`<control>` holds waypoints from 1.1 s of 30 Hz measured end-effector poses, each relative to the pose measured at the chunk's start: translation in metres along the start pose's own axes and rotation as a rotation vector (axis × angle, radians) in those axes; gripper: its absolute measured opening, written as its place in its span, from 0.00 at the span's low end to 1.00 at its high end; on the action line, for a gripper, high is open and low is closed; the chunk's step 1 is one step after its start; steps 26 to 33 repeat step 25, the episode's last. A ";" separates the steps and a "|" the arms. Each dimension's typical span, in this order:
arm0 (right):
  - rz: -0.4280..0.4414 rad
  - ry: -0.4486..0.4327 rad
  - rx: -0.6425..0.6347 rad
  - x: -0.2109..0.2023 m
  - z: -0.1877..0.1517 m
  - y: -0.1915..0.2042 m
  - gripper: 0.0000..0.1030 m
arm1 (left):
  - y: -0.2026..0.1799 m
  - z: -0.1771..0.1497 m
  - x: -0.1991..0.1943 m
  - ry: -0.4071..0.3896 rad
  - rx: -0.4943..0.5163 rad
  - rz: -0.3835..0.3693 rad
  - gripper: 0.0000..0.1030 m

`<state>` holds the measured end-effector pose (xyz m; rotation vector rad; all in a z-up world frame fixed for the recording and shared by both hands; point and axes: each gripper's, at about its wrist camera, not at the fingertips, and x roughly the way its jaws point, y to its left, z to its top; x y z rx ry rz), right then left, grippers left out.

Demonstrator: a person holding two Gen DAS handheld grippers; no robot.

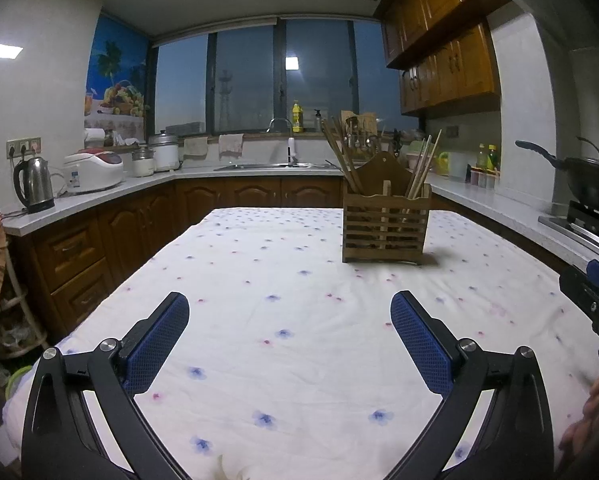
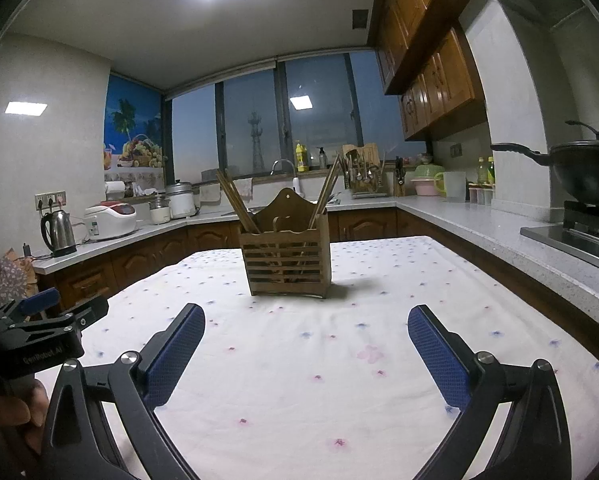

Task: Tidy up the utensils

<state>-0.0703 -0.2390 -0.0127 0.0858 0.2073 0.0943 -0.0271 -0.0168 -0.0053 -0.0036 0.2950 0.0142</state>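
Left wrist view: left gripper spread wide, holding nothing, above the tabletop. Holder upright at far right, chopsticks leaning in both compartments. No loose utensils visible on the cloth; task judged finished or nearly so.

Right wrist view: right gripper likewise wide and empty, facing the holder. Kettle and wok on counters, well apart; nothing obstructs.

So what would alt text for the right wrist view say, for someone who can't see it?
A wooden utensil holder with chopsticks leaning out of it stands on a table under a floral tablecloth. The right hand-held gripper is open and empty in front of it, with the left hand-held gripper at the left edge, in a kitchen.
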 end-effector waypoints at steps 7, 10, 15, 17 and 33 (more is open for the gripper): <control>-0.002 0.001 0.001 0.000 0.000 0.000 0.99 | 0.000 -0.001 0.001 0.004 0.002 -0.007 1.00; -0.002 0.002 0.001 0.000 0.001 0.000 0.99 | 0.001 -0.001 0.002 0.007 0.002 -0.010 1.00; -0.002 0.005 0.003 0.000 0.000 0.001 0.99 | 0.002 0.000 0.005 0.011 0.002 -0.014 1.00; 0.000 0.009 0.004 0.000 0.000 0.002 0.99 | 0.002 0.000 0.005 0.012 0.001 -0.015 1.00; 0.002 0.031 0.014 -0.002 0.001 0.008 0.99 | 0.006 0.001 0.011 0.027 -0.010 -0.024 1.00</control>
